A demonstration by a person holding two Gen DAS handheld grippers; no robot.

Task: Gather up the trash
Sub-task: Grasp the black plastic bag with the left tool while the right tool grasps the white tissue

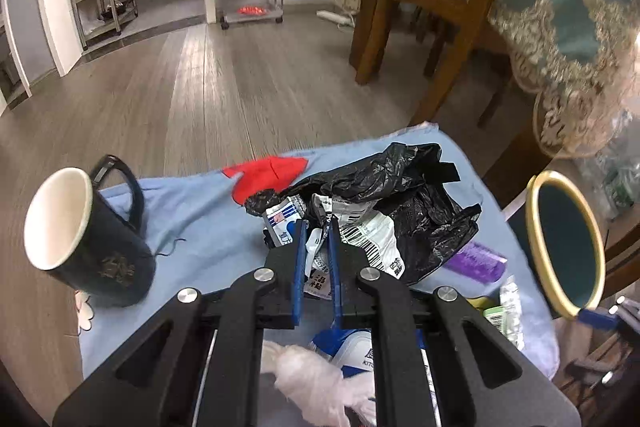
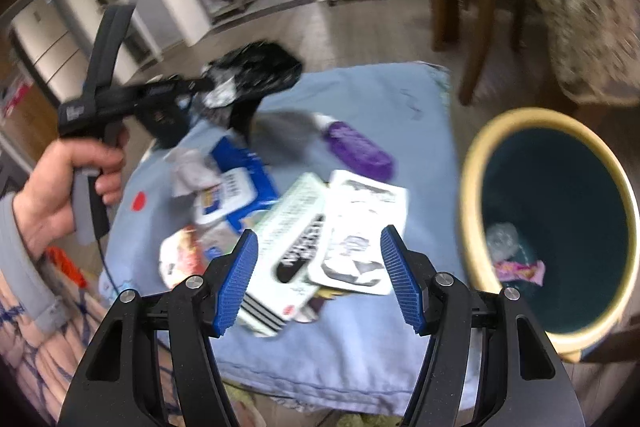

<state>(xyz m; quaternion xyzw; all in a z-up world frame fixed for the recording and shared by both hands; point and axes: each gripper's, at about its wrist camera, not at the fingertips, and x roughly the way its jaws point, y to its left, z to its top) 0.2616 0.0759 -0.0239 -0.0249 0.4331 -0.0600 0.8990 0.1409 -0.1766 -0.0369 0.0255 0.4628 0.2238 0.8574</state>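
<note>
While the left claw (image 1: 318, 227) pinches a crumpled barcode wrapper (image 1: 370, 233) against the black bag (image 1: 404, 183), the right claw (image 2: 318, 247) gapes over a white box (image 2: 288, 243) — long axis toward 1 o'clock. The bin (image 2: 476, 163) stands at 3 o'clock, off the table's (image 2: 400, 99) edge; only the right view shows litter inside.

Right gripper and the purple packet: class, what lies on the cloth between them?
In the right wrist view, two white printed packets lie side by side between the open right gripper and the purple packet.
</note>
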